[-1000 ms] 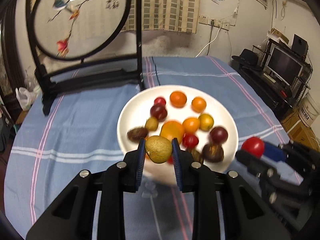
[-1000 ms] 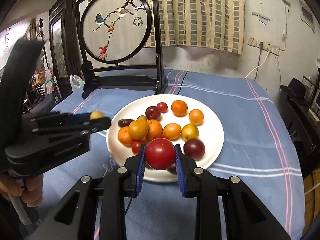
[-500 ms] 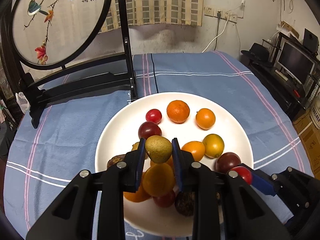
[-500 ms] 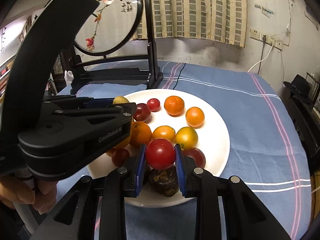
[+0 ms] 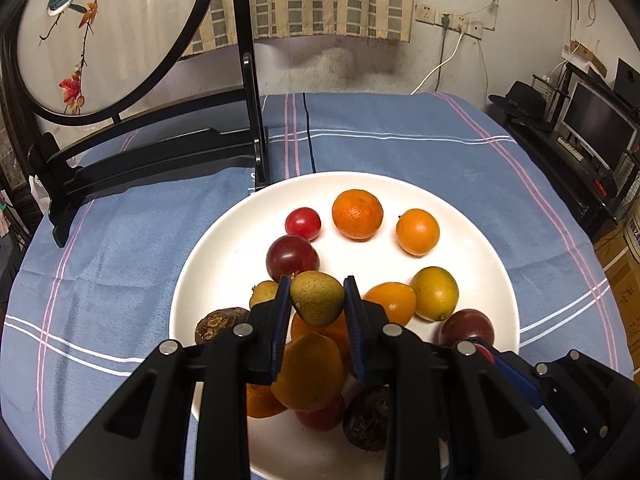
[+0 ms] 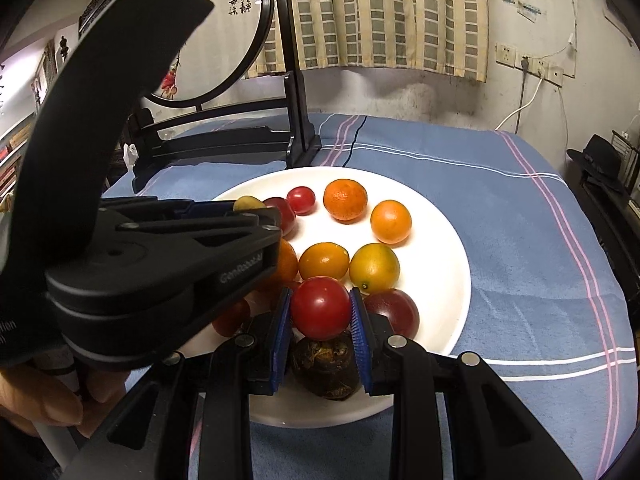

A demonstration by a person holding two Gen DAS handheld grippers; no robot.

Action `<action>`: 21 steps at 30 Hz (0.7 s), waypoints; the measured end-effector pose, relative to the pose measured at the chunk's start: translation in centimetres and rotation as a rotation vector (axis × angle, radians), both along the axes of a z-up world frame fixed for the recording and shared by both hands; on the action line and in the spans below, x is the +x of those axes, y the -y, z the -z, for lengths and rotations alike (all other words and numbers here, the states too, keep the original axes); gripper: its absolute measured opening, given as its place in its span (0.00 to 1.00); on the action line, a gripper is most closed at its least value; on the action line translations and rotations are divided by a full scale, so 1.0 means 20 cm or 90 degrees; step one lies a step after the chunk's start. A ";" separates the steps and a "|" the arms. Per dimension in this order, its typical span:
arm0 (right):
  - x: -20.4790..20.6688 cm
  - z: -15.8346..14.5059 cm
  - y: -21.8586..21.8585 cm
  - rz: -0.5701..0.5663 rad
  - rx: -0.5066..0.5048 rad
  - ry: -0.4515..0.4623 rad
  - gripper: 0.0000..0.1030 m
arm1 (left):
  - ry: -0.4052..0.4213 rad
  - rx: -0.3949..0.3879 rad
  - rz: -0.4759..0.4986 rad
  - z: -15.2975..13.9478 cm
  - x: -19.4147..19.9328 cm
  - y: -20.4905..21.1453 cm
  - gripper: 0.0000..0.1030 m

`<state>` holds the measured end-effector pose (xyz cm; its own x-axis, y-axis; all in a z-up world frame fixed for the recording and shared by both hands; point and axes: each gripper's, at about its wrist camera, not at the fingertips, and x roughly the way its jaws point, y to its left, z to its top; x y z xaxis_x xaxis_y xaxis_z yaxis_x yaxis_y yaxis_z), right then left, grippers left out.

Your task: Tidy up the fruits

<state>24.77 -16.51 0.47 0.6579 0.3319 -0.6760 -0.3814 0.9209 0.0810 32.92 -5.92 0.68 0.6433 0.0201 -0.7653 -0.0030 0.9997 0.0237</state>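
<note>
Covering the table, blue striped cloth — left tool pinching green fruit, right tool tomato.

place: lived-in home room | cues: embroidered screen, curtain, cloth-covered table, monitor

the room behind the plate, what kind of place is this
Probably a lived-in home room: a cloth-covered table, an embroidered round screen in a dark stand, a curtained window, and a monitor on a cluttered desk.
</note>
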 end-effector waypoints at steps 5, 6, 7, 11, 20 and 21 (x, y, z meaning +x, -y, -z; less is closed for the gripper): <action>0.04 0.03 0.01 0.013 0.016 -0.016 0.38 | 0.007 0.001 -0.027 -0.01 0.00 -0.01 0.65; 0.03 0.03 0.01 0.014 0.018 -0.015 0.41 | 0.018 0.009 -0.031 -0.02 0.00 -0.01 0.65; 0.03 0.03 0.02 0.015 0.018 -0.013 0.45 | 0.026 0.015 -0.031 -0.03 -0.02 -0.02 0.65; 0.02 0.00 0.04 0.021 0.023 -0.016 0.50 | 0.025 -0.003 -0.035 -0.07 -0.06 -0.05 0.72; -0.16 -0.07 0.12 0.057 0.017 -0.008 0.79 | 0.032 -0.022 -0.043 -0.12 -0.34 -0.13 0.89; -0.19 -0.07 0.13 0.058 0.014 -0.011 0.82 | 0.029 -0.025 -0.042 -0.12 -0.37 -0.13 0.90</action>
<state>20.88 -19.02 1.95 0.6747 0.2863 -0.6803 -0.2945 0.9496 0.1076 25.50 -3.23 3.00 0.6759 0.0349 -0.7362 -0.0697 0.9974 -0.0167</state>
